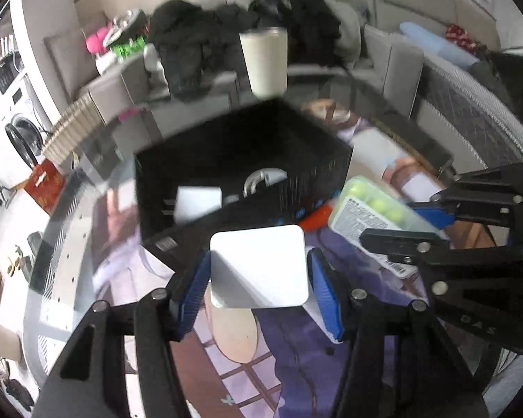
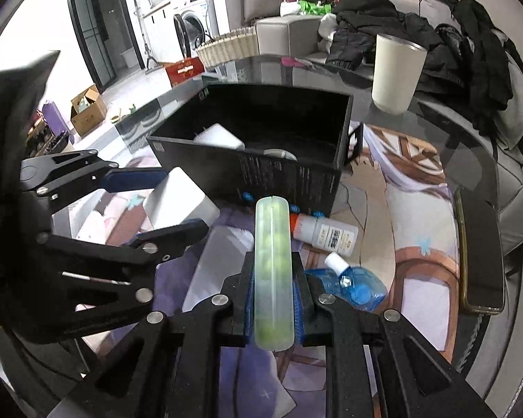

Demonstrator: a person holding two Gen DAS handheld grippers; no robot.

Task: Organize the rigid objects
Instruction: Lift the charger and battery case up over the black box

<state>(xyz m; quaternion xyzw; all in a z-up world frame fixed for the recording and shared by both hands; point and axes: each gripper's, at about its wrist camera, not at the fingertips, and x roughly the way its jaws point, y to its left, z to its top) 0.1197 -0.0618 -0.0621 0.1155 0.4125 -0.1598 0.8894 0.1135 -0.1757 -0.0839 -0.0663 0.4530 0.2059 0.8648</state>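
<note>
Colours only, both views:
- Left gripper (image 1: 258,289): black frame, blue pads. Holds plain white block (image 1: 261,268), centre of frame.
- Right gripper (image 2: 273,299): same black/blue. Holds translucent pale-green case (image 2: 273,271) w/ yellow-green balls inside; white label w/ black print + barcode visible in left view.
- Box (image 2: 261,139): black, small white print and blue icons on near wall.
- Cup (image 2: 397,73), upper right: cream, dark rim.
- Small bottle (image 2: 326,235): white, orange cap, barcode label.
- Flat bottle (image 2: 355,287), lower centre-right: clear blue, white cap.
- Mat (image 2: 415,209): anime print; purple, pink, brown, cream.

A home living room: sofa (image 2: 516,181), washing machine (image 2: 195,24), heaped clothes (image 2: 383,24).
</note>
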